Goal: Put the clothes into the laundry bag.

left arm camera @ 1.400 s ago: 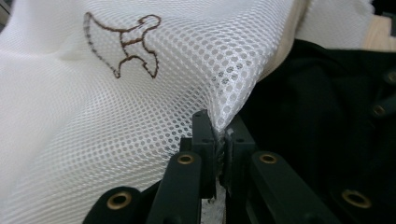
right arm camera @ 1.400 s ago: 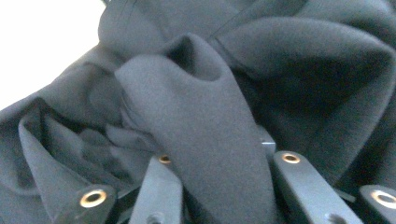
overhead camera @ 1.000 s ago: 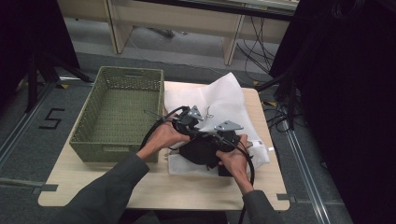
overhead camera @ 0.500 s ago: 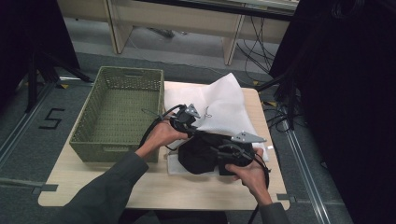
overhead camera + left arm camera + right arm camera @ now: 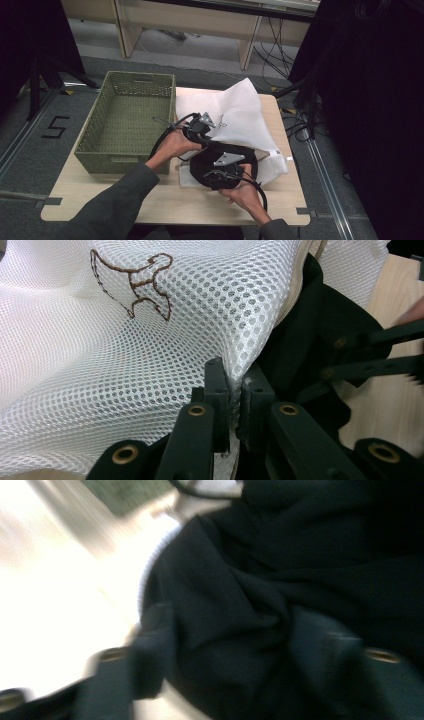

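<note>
A white mesh bag (image 5: pixel 240 112) with a brown embroidered figure lies at the table's far right, and a black garment (image 5: pixel 248 159) sits at its mouth. My left gripper (image 5: pixel 209 136) is shut on the bag's mesh edge (image 5: pixel 232 375), pinching a thin fold beside the garment (image 5: pixel 310 340). My right gripper (image 5: pixel 216 170) is at the garment's near side. In the blurred right gripper view its jaws stand well apart on either side of a bunch of black garment (image 5: pixel 250 555). They have just been closing, with that cloth between them.
A green woven basket (image 5: pixel 115 162) stands on the left of the wooden table (image 5: pixel 150 200), close to my left hand. Black cables trail from both grippers across the table. Dark equipment and floor cables lie beyond the right edge.
My right gripper left the spot next to the left one, swung out to the right, then came back left and down onto the garment's near side. The left gripper has kept still.
</note>
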`<state>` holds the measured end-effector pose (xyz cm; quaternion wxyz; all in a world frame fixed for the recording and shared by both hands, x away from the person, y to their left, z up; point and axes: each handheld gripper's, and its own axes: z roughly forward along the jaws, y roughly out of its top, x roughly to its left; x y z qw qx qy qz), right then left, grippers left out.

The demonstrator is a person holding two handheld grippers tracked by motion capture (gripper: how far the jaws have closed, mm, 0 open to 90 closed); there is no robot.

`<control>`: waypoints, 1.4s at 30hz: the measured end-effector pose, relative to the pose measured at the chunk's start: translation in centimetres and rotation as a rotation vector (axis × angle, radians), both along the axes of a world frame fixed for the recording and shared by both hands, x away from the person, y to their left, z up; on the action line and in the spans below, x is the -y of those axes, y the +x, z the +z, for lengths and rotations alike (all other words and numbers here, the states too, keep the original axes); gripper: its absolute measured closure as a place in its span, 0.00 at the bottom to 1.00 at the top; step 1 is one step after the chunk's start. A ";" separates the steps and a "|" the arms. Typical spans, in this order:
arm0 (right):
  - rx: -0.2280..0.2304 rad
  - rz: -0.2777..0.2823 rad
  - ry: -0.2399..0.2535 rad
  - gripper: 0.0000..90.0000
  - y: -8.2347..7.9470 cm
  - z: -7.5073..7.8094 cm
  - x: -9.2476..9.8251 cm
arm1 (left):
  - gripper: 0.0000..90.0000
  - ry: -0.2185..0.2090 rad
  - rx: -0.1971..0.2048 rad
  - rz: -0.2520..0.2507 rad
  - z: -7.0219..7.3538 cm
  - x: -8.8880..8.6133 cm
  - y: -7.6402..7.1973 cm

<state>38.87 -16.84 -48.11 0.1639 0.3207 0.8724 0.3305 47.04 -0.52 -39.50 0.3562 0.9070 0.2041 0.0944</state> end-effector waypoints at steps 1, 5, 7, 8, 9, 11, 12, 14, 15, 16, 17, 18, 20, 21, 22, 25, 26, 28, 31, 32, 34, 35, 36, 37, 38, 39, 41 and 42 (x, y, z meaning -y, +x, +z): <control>0.009 0.001 -0.007 0.73 0.2 -0.1 -0.1 | 0.93 0.005 -0.001 -0.004 0.0 0.0 0.0; 0.030 -0.029 -0.010 0.87 1.2 0.5 0.0 | 0.94 0.019 -0.012 -0.010 0.0 -0.1 -0.3; 0.083 -0.051 -0.012 0.88 1.8 1.8 0.6 | 0.94 -0.014 -0.012 0.007 0.0 -0.1 -0.5; 0.116 -0.093 0.025 0.88 2.2 2.3 0.9 | 0.94 0.008 -0.009 -0.008 0.2 -0.2 -0.4; 0.138 -0.116 0.036 0.88 2.8 2.9 1.3 | 0.94 0.009 -0.010 -0.009 0.2 -0.3 -0.3; 0.206 -0.167 0.026 0.88 4.2 3.3 2.1 | 0.94 -0.005 -0.017 0.007 0.1 -0.2 -0.4; 0.205 -0.184 0.017 0.88 4.7 3.1 2.2 | 0.94 -0.012 -0.025 0.014 0.0 0.0 -0.4; 0.187 -0.214 0.000 0.88 6.3 2.0 2.6 | 0.94 0.021 -0.025 -0.006 -0.1 0.0 -0.2; 0.155 -0.232 0.019 0.88 6.7 1.5 2.6 | 0.94 0.004 -0.027 0.012 -0.2 0.2 -0.3; 0.146 -0.234 0.029 0.88 6.9 1.1 2.6 | 0.93 0.011 -0.021 0.014 -0.3 0.2 -0.3; 0.143 -0.233 0.037 0.88 7.0 1.0 2.5 | 0.93 0.020 -0.017 0.013 -0.4 0.2 -0.2; 0.145 -0.229 0.043 0.88 6.8 1.2 2.5 | 0.92 0.018 -0.015 0.017 -0.4 0.0 -0.1; 0.155 -0.217 0.061 0.88 6.8 1.7 2.7 | 0.90 -0.012 -0.015 0.039 -0.8 -0.1 -0.2; 0.139 -0.234 0.098 0.87 6.7 1.8 2.9 | 0.89 -0.015 -0.013 0.047 -0.9 -0.1 -0.3; 0.126 -0.238 0.107 0.87 6.6 1.8 3.0 | 0.85 -0.045 -0.006 0.067 -1.1 0.0 -0.5; 0.116 -0.238 0.127 0.87 6.5 2.1 3.1 | 0.82 -0.068 0.015 0.078 -1.8 0.2 -1.0; 0.119 -0.241 0.137 0.87 6.5 2.1 3.2 | 0.77 -0.090 0.012 0.095 -2.1 0.3 -1.2; 0.126 -0.228 0.132 0.87 6.5 2.2 3.4 | 0.74 -0.101 0.025 0.101 -2.5 0.4 -1.3; 0.121 -0.225 0.133 0.87 6.5 2.2 3.4 | 0.56 -0.111 0.051 0.128 -2.2 0.3 -2.0; 0.122 -0.223 0.132 0.87 6.5 2.2 3.4 | 0.54 -0.105 0.081 0.128 -1.8 0.1 -2.4; 0.109 -0.228 0.138 0.87 6.5 2.2 3.4 | 0.48 -0.110 0.121 0.134 -1.0 -0.6 -3.7; 0.119 -0.234 0.146 0.87 6.5 2.2 3.4 | 0.46 -0.122 0.136 0.125 -0.7 -1.0 -4.5; 0.134 -0.229 0.147 0.87 6.6 2.0 3.5 | 0.46 -0.140 0.145 0.121 -0.6 -1.4 -5.3; 0.127 -0.226 0.144 0.87 6.6 2.1 3.5 | 0.46 -0.139 0.148 0.120 -0.6 -1.8 -6.1; 0.129 -0.226 0.145 0.87 6.6 2.1 3.5 | 0.46 -0.135 0.141 0.110 -0.9 -2.1 -6.9; 0.123 -0.229 0.152 0.87 6.7 2.1 3.5 | 0.46 -0.134 0.123 0.100 -1.3 -2.4 -7.6; 0.129 -0.226 0.149 0.87 6.7 2.1 3.5 | 0.46 -0.115 0.092 0.076 -2.8 -2.7 -8.9; 0.128 -0.228 0.149 0.87 6.6 2.1 3.5 | 0.46 -0.117 0.072 0.080 -4.0 -2.7 -9.5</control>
